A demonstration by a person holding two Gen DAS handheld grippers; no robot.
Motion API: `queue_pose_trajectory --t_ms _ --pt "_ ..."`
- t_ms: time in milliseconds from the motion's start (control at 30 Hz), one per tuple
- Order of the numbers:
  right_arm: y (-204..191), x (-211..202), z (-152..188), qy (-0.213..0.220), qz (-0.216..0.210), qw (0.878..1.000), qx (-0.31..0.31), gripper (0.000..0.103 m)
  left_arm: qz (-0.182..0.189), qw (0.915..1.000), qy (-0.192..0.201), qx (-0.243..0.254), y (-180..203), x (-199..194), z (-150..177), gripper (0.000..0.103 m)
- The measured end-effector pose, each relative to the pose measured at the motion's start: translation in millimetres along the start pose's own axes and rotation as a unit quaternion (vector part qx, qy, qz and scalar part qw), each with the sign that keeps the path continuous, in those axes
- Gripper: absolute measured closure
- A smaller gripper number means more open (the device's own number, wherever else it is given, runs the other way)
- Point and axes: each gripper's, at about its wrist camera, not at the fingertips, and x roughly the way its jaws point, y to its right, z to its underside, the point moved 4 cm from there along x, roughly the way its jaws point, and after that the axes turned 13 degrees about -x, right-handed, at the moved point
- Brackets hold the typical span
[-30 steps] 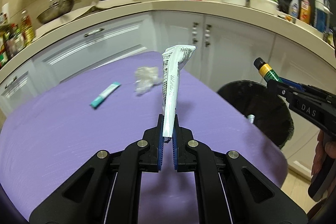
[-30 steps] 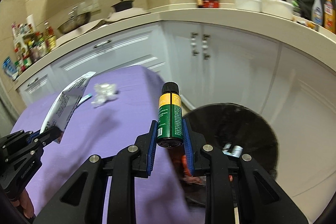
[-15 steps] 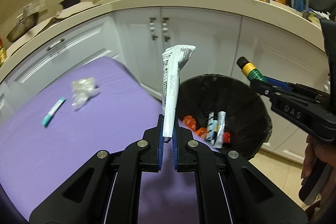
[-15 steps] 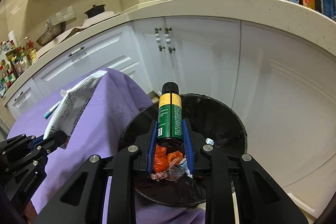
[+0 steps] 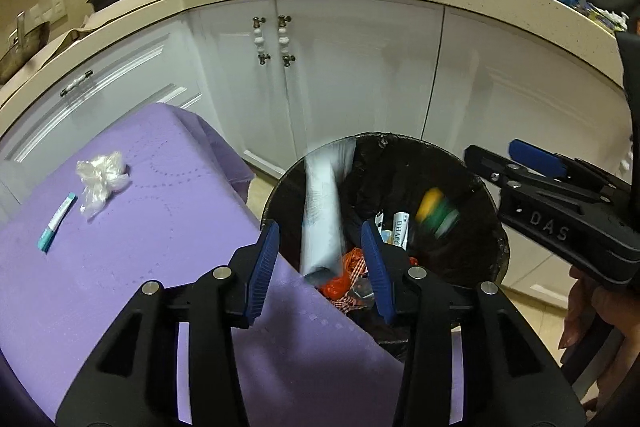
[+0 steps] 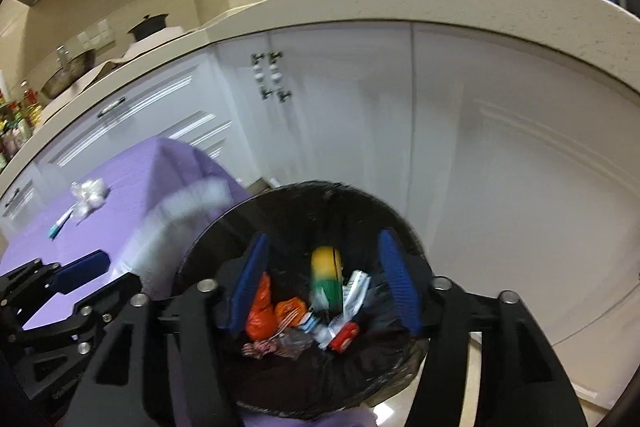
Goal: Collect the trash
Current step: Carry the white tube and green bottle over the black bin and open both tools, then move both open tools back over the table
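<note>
Kitchen bin [image 5: 490, 211]: both tongs [image 5: 320, 247] [image 6: 324, 287] opening, blurred pouch [image 5: 320, 211], apparently bottle [image 6: 327, 277], falling free.

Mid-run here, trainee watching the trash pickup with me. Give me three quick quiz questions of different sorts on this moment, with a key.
1. True or false: the left gripper is clamped on the white pouch.
2. Multiple choice: the green and yellow bottle is (A) gripped by the right gripper, (B) loose between its opening jaws above the black bin, (C) lying on the purple table.
3. Fill in: two pieces remain on the purple table, the crumpled clear plastic and the ____ sachet.

Key: 1 false, its jaws are opening and the pouch is blurred, dropping free. 2 B. 3 teal.
</note>
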Motion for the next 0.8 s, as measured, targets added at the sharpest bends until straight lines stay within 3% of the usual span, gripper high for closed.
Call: queue_pose_trajectory --t_ms 433,800 --pt "-24.2 -3.8 -8.5 0.006 -0.016 1.000 -0.009 0.039 -0.022 0.9991 0.018 -0.031 -36.1 -18.7 -5.0 0.058" --pt "-101.4 6.1 -30.4 0.010 -0.075 0.996 -0.056 0.038 -0.082 0.9917 0.045 -0.088 -124.4 -47.7 -7.5 0.052"
